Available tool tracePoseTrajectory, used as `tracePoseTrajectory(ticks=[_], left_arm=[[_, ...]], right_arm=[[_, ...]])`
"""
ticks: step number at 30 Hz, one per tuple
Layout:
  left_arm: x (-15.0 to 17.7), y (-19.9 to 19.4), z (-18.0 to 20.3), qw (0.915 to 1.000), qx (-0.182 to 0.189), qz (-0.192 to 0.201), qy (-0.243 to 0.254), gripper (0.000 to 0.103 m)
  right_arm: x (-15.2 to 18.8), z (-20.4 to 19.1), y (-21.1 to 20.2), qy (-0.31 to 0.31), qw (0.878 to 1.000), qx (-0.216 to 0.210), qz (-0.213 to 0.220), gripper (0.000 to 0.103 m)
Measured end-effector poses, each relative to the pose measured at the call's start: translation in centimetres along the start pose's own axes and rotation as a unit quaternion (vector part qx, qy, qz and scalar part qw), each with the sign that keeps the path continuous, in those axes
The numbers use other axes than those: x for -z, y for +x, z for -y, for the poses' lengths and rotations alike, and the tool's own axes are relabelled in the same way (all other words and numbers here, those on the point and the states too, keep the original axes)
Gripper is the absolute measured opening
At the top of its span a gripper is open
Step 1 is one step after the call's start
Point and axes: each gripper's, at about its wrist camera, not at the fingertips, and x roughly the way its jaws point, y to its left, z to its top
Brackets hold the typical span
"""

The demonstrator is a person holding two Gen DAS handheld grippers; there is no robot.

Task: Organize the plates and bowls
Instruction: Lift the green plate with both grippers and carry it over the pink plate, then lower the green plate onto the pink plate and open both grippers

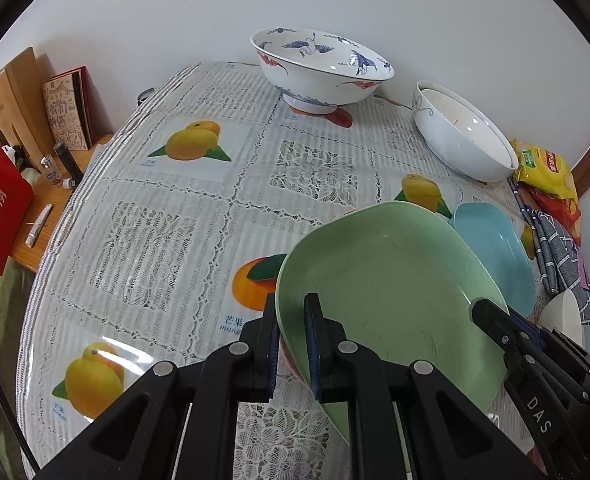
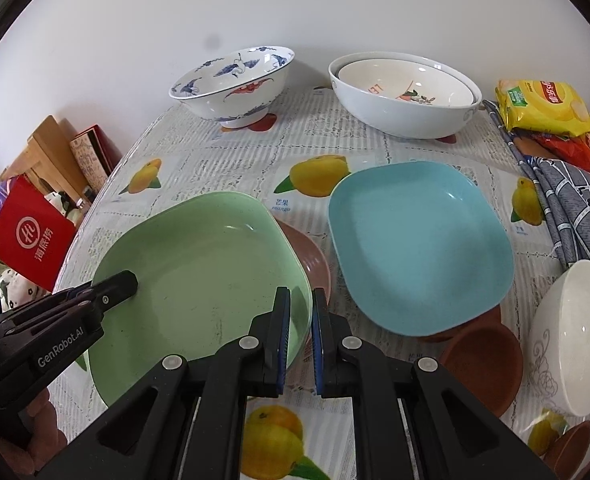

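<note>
1. Left gripper (image 1: 293, 344) pinches the left rim of the green plate (image 2: 199, 276), jaws clamped on its edge
2. Right gripper (image 2: 300, 336) pinches the plate's right rim
3. Green plate sits tilted over a pink dish (image 2: 311, 264) on the tablecloth (image 1: 167, 216)
4. Blue plate (image 2: 419, 248) lies just right of it, resting on a brown dish (image 2: 483, 360)
5. Crane-pattern bowl (image 2: 235, 84) and nested white bowls (image 2: 403, 92) stand by the wall

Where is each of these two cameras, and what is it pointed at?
Left wrist: rides the left gripper, looking down its fingers clamped on the green square plate's rim; right gripper opposite.
Right wrist: on the right gripper, same plate; left gripper and a hand visible.
Shared: blue square plate, crane-patterned bowl.
</note>
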Motion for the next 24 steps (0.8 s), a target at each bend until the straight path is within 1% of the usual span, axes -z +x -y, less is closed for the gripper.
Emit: tracePoseTrajectory(ticks=[10, 14, 18, 19, 21, 23, 24], left_arm=[[0.1, 0.6, 0.2, 1.0000, 0.004, -0.005, 0.006, 0.012], [0.2, 0.7, 0.5, 0.9998, 0.009, -0.015, 0.012, 0.013], [0.7, 0.6, 0.7, 0.9996, 0.005, -0.020, 0.018, 0.014], [0.8, 0.5, 0.8, 0.9995, 0.007, -0.023, 0.018, 0.016], [0.9, 0.1, 0.8, 0.9995, 0.009, -0.023, 0.021, 0.018], [1.0, -0.4, 1.0, 0.9994, 0.001, -0.020, 0.027, 0.030], [1.1, -0.9, 1.0, 0.9995, -0.006, -0.014, 0.028, 0.037]], right_arm=[[-0.7, 0.6, 1.9, -0.006, 1.000, 0.005, -0.011, 0.011], [-1.2, 0.6, 2.2, -0.009, 1.000, 0.012, -0.009, 0.012], [-1.6, 0.5, 1.8, -0.016, 1.000, 0.018, 0.000, 0.013], [-1.6, 0.4, 1.4, -0.021, 1.000, 0.022, 0.008, 0.014], [-1.5, 0.3, 0.6, -0.023, 0.999, 0.022, 0.015, 0.024], [-1.3, 0.4, -0.3, -0.020, 0.999, 0.022, 0.023, 0.030], [-1.1, 0.6, -0.9, -0.018, 0.999, 0.024, 0.027, 0.030]])
